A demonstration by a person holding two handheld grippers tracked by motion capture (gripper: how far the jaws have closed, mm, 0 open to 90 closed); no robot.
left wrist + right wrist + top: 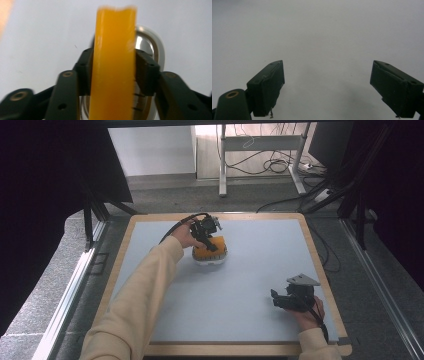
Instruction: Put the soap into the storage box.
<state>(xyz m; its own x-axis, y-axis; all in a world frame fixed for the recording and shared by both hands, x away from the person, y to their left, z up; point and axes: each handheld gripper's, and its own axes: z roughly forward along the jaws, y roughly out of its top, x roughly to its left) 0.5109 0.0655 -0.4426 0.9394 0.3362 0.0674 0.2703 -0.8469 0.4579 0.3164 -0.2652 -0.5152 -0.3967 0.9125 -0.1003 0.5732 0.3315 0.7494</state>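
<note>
An orange sponge-like block (210,251) stands on edge in a white bowl with a shiny metal inside (210,260) at the middle back of the table. My left gripper (212,243) reaches down onto it from the left. In the left gripper view the block (113,65) runs upright between the two black pads (147,72), which lie against its two sides, and the bowl (150,45) shows behind it. My right gripper (276,298) rests low at the front right, jaws wide apart (327,87) over bare table with nothing between them.
The grey-blue mat (260,270) has a wooden border (320,265) on every side. Beyond the far edge are floor, cables and a desk frame (260,150). Dark curtains hang at both sides.
</note>
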